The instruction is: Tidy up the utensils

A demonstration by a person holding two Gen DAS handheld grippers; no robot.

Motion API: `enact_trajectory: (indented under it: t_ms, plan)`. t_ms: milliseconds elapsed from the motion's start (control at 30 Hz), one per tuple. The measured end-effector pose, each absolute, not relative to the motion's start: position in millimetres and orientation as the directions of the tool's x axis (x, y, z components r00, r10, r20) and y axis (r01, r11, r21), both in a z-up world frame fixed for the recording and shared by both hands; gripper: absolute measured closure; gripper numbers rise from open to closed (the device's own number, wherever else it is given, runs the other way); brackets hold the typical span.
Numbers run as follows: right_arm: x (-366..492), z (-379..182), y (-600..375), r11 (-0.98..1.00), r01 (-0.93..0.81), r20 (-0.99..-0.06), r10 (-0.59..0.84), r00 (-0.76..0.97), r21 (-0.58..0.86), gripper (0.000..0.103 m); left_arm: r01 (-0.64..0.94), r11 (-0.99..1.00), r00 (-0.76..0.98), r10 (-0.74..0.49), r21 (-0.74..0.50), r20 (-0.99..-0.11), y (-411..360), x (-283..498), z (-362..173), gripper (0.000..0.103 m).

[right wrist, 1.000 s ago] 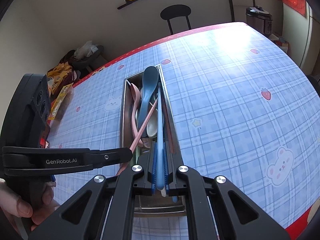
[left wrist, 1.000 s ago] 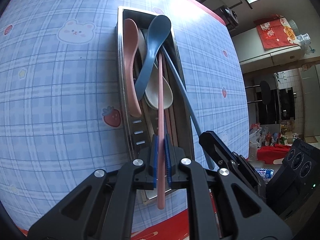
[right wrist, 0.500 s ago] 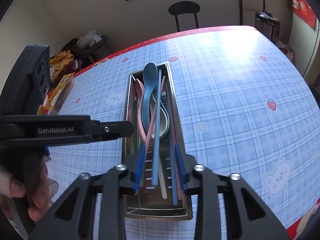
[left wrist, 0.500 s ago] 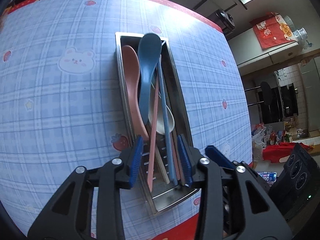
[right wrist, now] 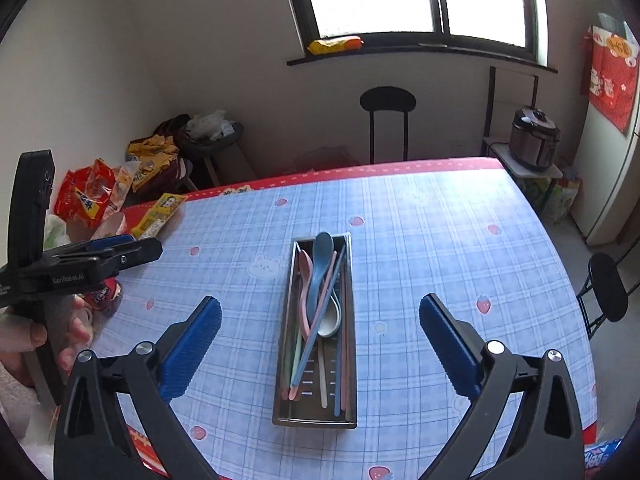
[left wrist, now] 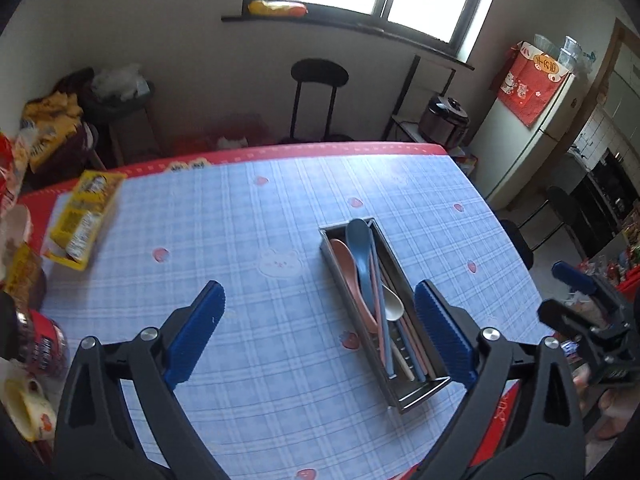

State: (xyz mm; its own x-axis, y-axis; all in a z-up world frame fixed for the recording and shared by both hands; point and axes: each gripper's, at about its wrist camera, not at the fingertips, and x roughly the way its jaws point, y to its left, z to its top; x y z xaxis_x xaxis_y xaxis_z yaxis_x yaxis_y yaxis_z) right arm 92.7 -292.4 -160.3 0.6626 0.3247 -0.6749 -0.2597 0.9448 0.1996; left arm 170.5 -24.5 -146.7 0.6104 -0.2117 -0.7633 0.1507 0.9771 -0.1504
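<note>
Both tongs are released and hold nothing. Left tongs (left wrist: pixel 318 332) hang above the table with their blue pads spread wide, and right tongs (right wrist: pixel 320 344) hover the same way, jaws wide apart, straddling the near end of the metal tray (right wrist: pixel 282 360) from above without touching it.

That tray lies lengthwise on the blue checked tablecloth (right wrist: pixel 440 260), a little toward the near edge. Everything I can make out of the utensils sits inside it: a blue spoon (right wrist: pixel 320 264) with its bowl at the far end of the tray, a pink spoon (right wrist: pixel 306 280) just beside it on the left, a white spoon (right wrist: pixel 331 320) with its bowl near the middle, and several chopsticks (right wrist: pixel 316 332) in pink, blue and pale colours, some running straight along the tray and one or two crossing at a slant.

No loose utensil shows on the cloth around the tray. Left of the tray, well apart, lie snack packets (left wrist: pixel 82 220) and a red can (right wrist: pixel 102 294), which seem no part of the job.

Judging by this, the gathering looks done or nearly so; straightening the crossed chopsticks may be all that is left.
</note>
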Motion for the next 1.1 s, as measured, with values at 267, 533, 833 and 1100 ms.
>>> enact_trajectory:
  t_ms: [267, 533, 833, 1100]
  plan:
    - [50.6, -92.2, -273.0, 0.936, -0.326, -0.598, 0.339, 0.726, 0.135, 0.006, 0.142, 0.988, 0.748, -0.143, -0.054, -0.648, 0.6, 100.0, -72.5, 0.006]
    - [19.8, -65.6, -261.1, 0.924, -0.36, -0.57, 0.366, 0.735, 0.129, 0.006, 0.116, 0.993, 0.789, -0.092, -0.001, -0.607, 9.7, 41.1, -39.3, 0.006]
    - [9.0, -64.6, -262.2, 0.931, -0.344, -0.572, 0.349, 0.742, 0.121, 0.006, 0.095, 0.995, 0.819, -0.087, -0.015, -0.567, 18.9, 12.0, -26.3, 0.006]
    - [4.4, -64.2, -260.4, 0.939, -0.328, -0.574, 0.327, 0.751, 0.106, 0.006, 0.097, 0.995, 0.827, -0.085, -0.008, -0.556, 17.2, 11.3, -21.9, 0.006]
